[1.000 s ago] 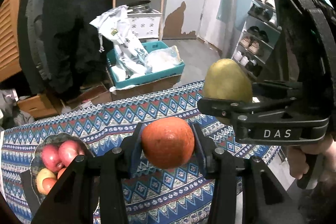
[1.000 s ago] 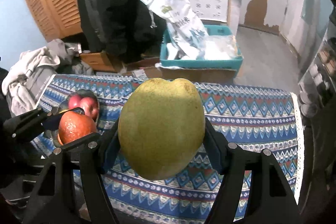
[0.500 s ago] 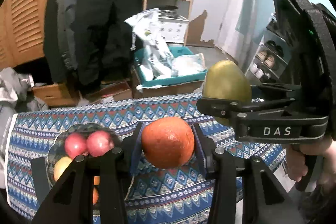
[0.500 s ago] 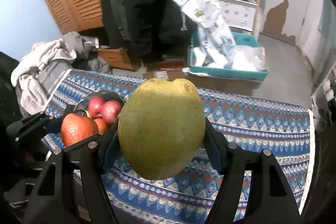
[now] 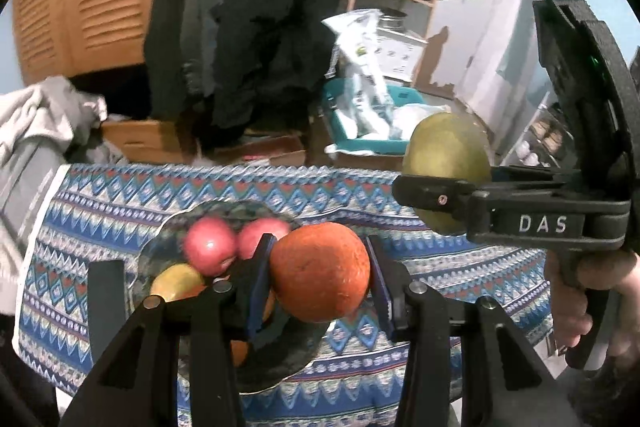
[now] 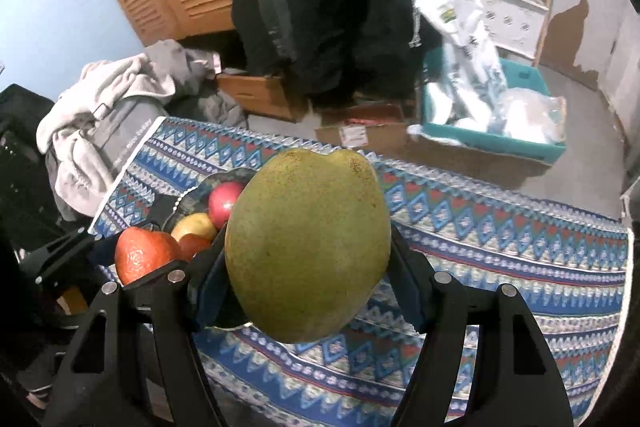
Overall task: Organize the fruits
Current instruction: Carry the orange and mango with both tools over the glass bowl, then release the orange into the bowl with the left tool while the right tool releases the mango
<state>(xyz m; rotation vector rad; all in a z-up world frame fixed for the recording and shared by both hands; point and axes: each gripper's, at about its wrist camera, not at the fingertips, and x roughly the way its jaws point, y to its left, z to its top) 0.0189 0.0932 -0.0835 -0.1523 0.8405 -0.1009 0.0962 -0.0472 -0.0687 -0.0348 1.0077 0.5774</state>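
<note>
Ideally the left gripper should lower its orange into a free spot of the dark bowl on the patterned tablecloth, beside the red apples, before releasing. Its jaws clamp the orange; the right gripper is closed around a large green fruit, held above the cloth.

Orange now over fruit bowl
</note>
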